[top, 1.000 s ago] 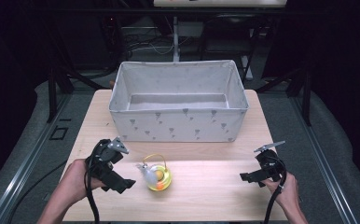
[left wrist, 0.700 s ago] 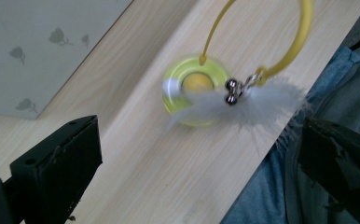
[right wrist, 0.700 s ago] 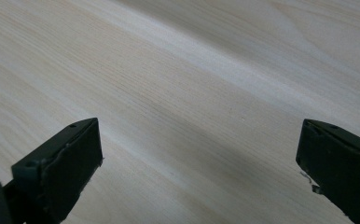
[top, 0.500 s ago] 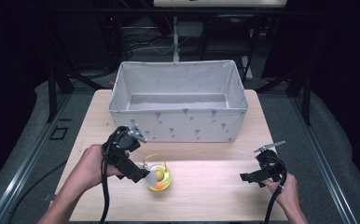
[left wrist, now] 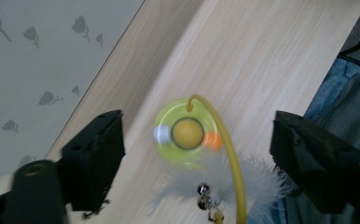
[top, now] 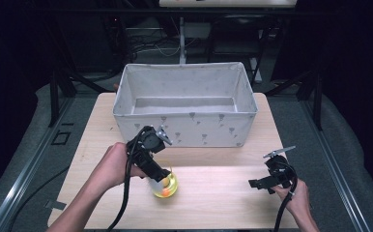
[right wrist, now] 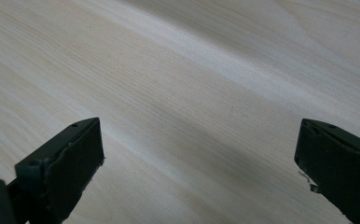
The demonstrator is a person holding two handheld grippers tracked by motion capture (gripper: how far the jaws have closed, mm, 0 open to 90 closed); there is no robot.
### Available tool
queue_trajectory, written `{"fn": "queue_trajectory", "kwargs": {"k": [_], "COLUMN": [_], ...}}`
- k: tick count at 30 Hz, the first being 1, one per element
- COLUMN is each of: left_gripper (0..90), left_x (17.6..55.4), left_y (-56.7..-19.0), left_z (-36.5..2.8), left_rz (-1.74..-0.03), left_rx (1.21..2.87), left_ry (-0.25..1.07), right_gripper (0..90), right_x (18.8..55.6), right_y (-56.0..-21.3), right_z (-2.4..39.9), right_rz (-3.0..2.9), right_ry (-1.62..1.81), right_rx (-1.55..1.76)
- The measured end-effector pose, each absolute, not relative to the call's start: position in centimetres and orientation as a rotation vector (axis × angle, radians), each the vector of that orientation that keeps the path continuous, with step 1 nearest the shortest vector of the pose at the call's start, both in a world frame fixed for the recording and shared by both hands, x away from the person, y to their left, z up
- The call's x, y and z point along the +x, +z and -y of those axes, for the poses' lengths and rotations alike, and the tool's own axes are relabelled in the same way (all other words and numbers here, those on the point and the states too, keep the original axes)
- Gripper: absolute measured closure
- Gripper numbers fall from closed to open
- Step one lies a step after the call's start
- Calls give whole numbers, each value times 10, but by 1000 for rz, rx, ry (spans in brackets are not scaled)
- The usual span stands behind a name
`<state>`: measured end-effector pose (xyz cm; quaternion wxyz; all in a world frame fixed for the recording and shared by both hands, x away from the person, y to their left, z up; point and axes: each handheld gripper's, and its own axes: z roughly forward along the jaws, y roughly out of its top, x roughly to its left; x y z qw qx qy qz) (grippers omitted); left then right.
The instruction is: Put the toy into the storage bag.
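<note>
Left gripper (top: 161,180) sits over the yellow-green cat toy (left wrist: 186,135) on the table (top: 213,203), jaws just closing, not yet touching it. Fabric bin (top: 184,104) close behind. Right gripper (top: 258,183) spread, well apart.

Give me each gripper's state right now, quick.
Left gripper: open above the yellow toy, jaws have just been closing, not touching it yet.
Right gripper: open, holding nothing, over the bare table.
</note>
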<state>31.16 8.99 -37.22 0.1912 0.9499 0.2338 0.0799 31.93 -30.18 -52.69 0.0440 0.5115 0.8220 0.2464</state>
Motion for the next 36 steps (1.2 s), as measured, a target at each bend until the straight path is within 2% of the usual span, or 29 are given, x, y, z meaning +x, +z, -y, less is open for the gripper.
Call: {"fn": "queue_trajectory", "kwargs": {"k": [5, 6, 8, 10, 12, 14, 17, 26, 36], "left_gripper": [344, 404, 468, 492, 582, 633, 669, 870, 877], "left_x": [311, 311, 311, 311, 311, 312, 312, 311, 309], "left_y": [-373, -372, -373, -373, -373, -373, -373, -375, -374], "left_z": [-84, -83, -81, -81, -80, -79, -80, -79, -80], "left_rz": [-638, -636, -638, -634, -635, -638, -640, -637, -619], "left_rx": [2688, 2687, 2685, 2687, 2689, 2689, 2689, 2701, 2709], "left_ry": [242, 239, 246, 246, 252, 266, 269, 292, 309], "right_gripper": [14, 14, 15, 16, 18, 19, 21, 28, 31], "right_x": [319, 319, 319, 319, 320, 319, 319, 320, 320], "right_y": [-527, -527, -528, -528, -528, -528, -528, -528, -528], "right_z": [302, 302, 301, 301, 301, 301, 302, 301, 301], "right_rz": [-2514, -2513, -2513, -2512, -2514, -2514, -2513, -2515, -2518], "right_ry": [752, 752, 752, 753, 754, 754, 755, 760, 760], "right_rx": [1566, 1567, 1566, 1568, 1568, 1568, 1568, 1567, 1566]}}
